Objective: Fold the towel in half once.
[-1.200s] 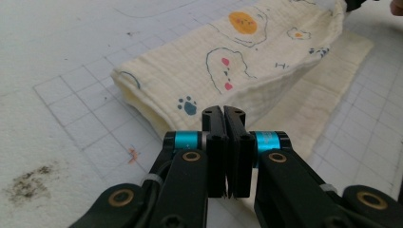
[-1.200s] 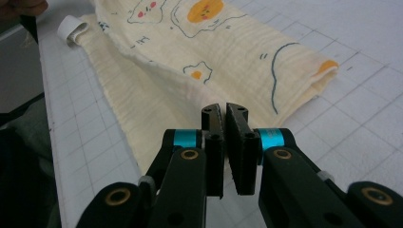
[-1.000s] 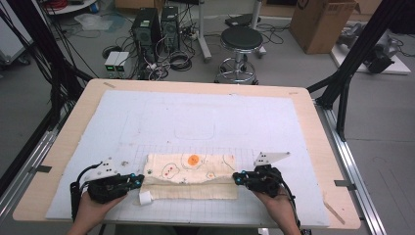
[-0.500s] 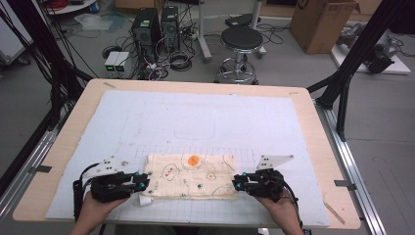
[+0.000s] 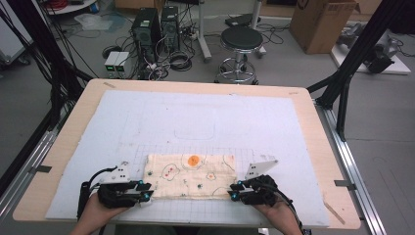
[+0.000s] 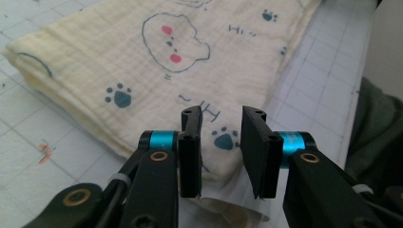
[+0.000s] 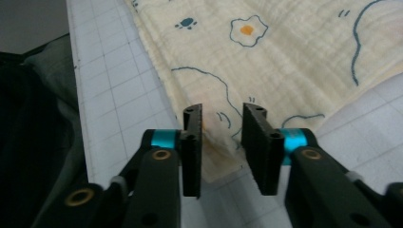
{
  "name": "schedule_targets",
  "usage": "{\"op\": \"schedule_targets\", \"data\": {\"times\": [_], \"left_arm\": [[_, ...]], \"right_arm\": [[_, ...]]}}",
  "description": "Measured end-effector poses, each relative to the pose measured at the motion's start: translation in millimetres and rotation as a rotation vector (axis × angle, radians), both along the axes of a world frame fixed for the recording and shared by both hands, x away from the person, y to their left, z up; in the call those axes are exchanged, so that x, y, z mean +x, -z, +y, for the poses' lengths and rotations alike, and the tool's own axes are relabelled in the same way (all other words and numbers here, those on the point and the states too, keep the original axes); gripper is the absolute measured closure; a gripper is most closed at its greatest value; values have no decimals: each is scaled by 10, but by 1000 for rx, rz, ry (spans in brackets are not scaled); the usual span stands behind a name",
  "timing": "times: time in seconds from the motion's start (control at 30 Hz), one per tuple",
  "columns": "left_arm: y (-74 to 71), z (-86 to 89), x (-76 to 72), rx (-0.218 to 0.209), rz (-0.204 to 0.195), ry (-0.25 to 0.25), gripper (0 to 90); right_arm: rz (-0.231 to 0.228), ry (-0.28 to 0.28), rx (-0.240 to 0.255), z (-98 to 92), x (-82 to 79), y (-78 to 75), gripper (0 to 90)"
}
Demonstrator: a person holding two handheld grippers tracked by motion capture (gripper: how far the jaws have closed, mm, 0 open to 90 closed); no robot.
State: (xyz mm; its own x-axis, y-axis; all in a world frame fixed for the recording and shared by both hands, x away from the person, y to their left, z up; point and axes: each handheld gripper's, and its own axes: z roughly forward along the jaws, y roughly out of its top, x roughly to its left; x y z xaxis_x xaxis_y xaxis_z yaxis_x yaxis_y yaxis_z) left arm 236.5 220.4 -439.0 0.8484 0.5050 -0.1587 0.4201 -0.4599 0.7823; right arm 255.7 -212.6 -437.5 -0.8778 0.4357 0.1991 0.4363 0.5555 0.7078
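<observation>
cloth: cream folded cloth [image 5: 191, 176] w/ paw prints + an orange dot, lying flat on the grid mat [image 5: 205, 122], close to the mat's near edge, roughly centred.
left gripper: left gripper [image 6: 221, 142] sits at the cloth's near-left corner. Jaws have just been opening, now apart w/ a gap; corner lies btwn them but pads aren't pressing it.
right gripper: right gripper [image 7: 222, 142] at the cloth's near-right corner. Jaws apart too, cloth edge btwn them, not clamped afaict.
step: looks like letting go after a fold.
how to do it well imo: open both a bit wider before backing off the cloth, pull straight away from the corners, stay low + level so no layer snags and the fold stays square.
risk: a pad dragging the top layer.
</observation>
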Motion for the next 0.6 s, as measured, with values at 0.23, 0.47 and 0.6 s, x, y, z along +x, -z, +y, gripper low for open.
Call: {"op": "schedule_targets", "data": {"times": [0.23, 0.47, 0.6], "left_arm": [[1, 4, 5, 15, -8, -22, 853], [-47, 63, -4, -25, -26, -55, 883], [-68, 118, -13, -60, -28, -69, 885]], "right_arm": [[-5, 15, 18, -29, 4, -34, 832], [-39, 16, 59, -26, -52, -138, 835], [-50, 9, 77, -22, -77, -175, 838]]}}
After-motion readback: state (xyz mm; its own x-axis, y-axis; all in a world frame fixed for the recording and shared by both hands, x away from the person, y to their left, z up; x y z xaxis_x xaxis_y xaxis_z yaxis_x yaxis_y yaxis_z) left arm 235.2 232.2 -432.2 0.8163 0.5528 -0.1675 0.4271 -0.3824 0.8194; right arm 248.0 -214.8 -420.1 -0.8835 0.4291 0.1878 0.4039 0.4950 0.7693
